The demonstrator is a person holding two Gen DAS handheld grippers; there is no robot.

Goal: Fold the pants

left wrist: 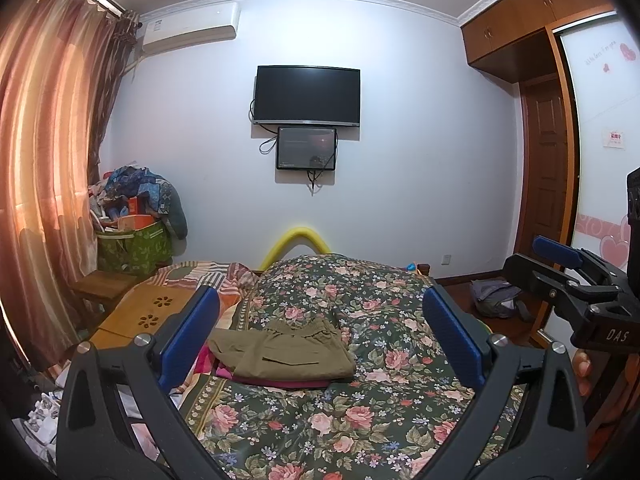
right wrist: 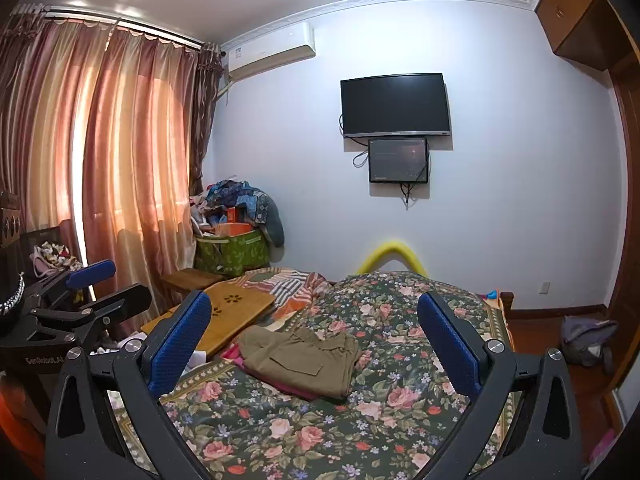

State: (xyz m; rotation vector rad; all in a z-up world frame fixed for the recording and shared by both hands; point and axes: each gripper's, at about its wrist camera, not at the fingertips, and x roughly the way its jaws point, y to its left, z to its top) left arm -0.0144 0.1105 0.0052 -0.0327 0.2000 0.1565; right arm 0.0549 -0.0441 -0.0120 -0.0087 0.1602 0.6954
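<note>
Left gripper (left wrist: 320, 332): blue-padded jaws spread wide, holding nothing.
Right gripper (right wrist: 314, 336): likewise wide apart, holding nothing.
Olive-green folded pants (left wrist: 282, 354): on dark floral quilt (left wrist: 360, 420), atop a maroon garment (left wrist: 280, 382).
Beside: pale wooden board (left wrist: 148, 316).
Far: green fabric basket (left wrist: 134, 248), black wall television (left wrist: 307, 95).

The olive pants (left wrist: 288, 354) hide most of a maroon garment (left wrist: 280, 383) beneath them.
</note>
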